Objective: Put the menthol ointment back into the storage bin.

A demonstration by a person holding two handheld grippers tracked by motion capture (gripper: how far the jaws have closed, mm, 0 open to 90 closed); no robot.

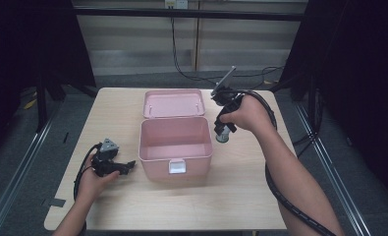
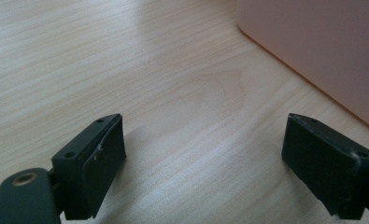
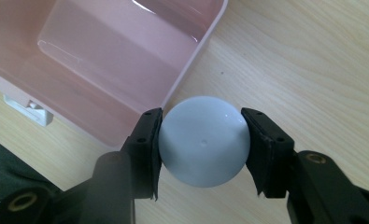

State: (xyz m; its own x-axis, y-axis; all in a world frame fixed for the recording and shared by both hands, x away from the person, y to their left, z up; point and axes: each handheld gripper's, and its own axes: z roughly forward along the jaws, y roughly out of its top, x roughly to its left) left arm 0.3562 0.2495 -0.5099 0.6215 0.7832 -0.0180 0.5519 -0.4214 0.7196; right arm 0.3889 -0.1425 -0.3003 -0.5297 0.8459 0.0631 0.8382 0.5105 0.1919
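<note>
An open pink box (image 1: 201, 158) stands mid-table, its lid (image 1: 174, 103) lying flat behind it and a white latch (image 1: 177, 166) on the front wall. My right gripper (image 1: 223, 134) points down just beside the box's right wall. In the right gripper view it (image 3: 203, 142) is shut on a pale grey-white ball (image 3: 203, 140), with a jaw pressed to each side, and the box's rim (image 3: 191, 60) runs close by. My left gripper (image 1: 128, 166) rests on the table left of the box. It (image 2: 203, 158) is open with bare wood between its jaws, the box wall (image 2: 322, 46) just ahead.
The light wooden table (image 1: 231, 196) has bare surface in front of the box and on both sides. Black cables trail from both grippers, and more run along the floor behind the table. Dark frames stand left and right of the table.
</note>
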